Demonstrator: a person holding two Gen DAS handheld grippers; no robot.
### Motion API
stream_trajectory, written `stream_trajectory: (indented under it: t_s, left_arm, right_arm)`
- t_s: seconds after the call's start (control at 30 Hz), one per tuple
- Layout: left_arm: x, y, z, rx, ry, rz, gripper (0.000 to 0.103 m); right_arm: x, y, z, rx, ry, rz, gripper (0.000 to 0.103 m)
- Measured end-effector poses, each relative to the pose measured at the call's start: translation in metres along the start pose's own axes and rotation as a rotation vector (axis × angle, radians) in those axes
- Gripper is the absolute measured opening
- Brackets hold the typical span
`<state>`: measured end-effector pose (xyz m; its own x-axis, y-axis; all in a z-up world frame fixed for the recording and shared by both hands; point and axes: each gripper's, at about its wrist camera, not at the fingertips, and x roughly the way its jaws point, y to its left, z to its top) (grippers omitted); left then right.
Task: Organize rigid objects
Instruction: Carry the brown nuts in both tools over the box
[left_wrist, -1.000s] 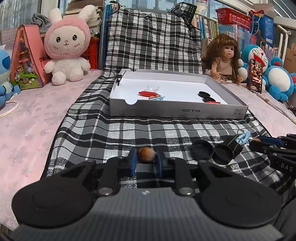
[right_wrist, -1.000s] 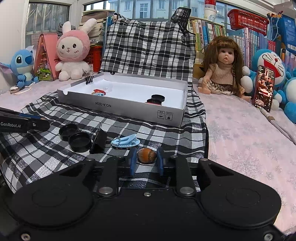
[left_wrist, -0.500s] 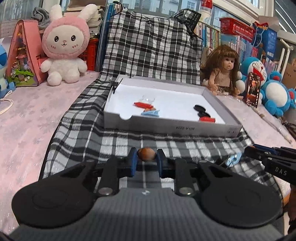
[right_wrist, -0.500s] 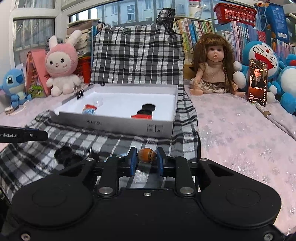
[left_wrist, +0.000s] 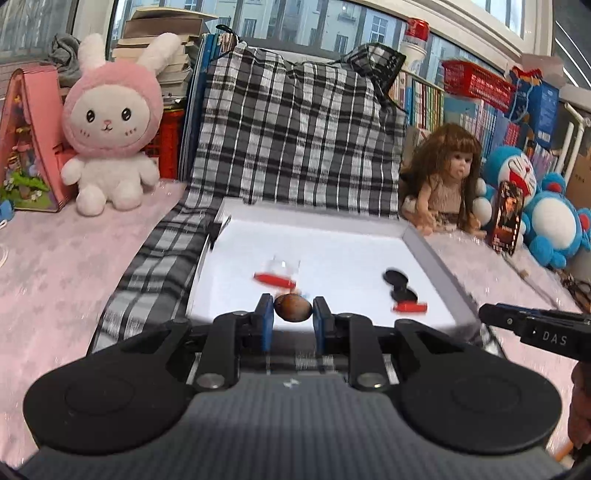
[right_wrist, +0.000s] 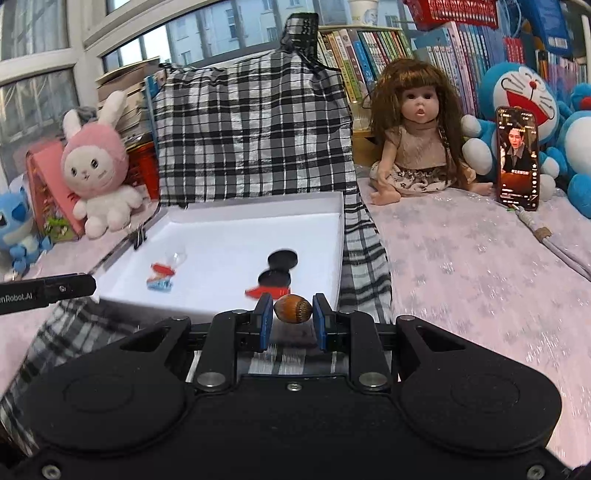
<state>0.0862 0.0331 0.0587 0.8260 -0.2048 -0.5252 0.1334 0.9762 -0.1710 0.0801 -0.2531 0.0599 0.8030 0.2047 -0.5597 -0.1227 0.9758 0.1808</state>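
each gripper pinches a small brown nut, the left gripper (left_wrist: 293, 317) its nut (left_wrist: 292, 307) and the right gripper (right_wrist: 293, 317) its nut (right_wrist: 293, 309), both near the white box's (right_wrist: 334, 254) front wall, where the round, smooth shells could slip out and roll off

both cameras ride just behind their own gripper fingers, looking forward and downward over the near edge of the white box (left_wrist: 436, 258). the left wrist view stands toward the box's near left corner, the right wrist view toward its near right corner (right_wrist: 338, 291). both share the box's floor, the checked cloth (right_wrist: 255, 125) behind its far edge and the doll (left_wrist: 443, 184).
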Motion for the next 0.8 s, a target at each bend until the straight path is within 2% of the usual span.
stream_trajectory:
  t_s: [0.27, 0.43, 0.63, 0.8]
  left_arm:
    - [0.042, 0.005, 0.044, -0.071, 0.04, -0.035, 0.028]
    - [0.085, 0.004, 0.064, -0.097, 0.103, -0.011, 0.028]
    - [0.131, 0.002, 0.068, -0.107, 0.15, 0.045, 0.028]
    - [0.153, 0.001, 0.067, -0.093, 0.171, 0.073, 0.028]
  right_arm:
    - [0.048, -0.011, 0.056, 0.077, 0.083, 0.019, 0.023]
    - [0.091, -0.013, 0.081, 0.101, 0.151, 0.02, 0.023]
    - [0.135, -0.009, 0.088, 0.122, 0.206, -0.006, 0.023]
    - [0.159, -0.001, 0.087, 0.101, 0.238, -0.015, 0.023]
